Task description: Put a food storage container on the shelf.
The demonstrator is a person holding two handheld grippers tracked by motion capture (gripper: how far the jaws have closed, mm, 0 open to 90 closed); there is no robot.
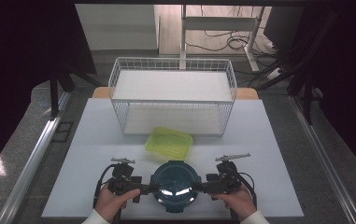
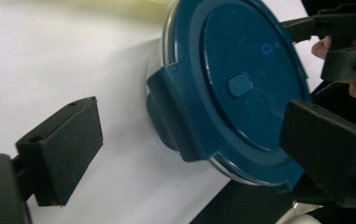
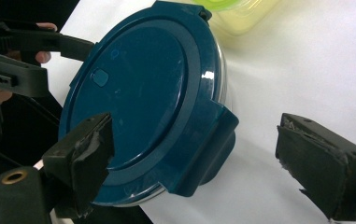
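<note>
Round container point(image 1: 174, 185) with dark teal snap-lock lid point(image 2: 241, 88) sits at the near edge of the white table point(image 1: 269, 140), centred between both hands. Clear wall under the lid looks like glass or hard plastic: likely stiff, fairly heavy, smooth and slippery, breakable if dropped. Lid is rigid; its side latch flaps point(image 3: 213, 144) are the obvious grab points, one facing each tool. Left gripper point(image 1: 147, 188) and right gripper point(image 1: 202, 187) both stand wide open, each straddling a flap, pads clear of it, holding nothing. Lime-green food box point(image 1: 168, 143) lies just beyond, white wire basket point(image 1: 173, 93) farther back.
</note>
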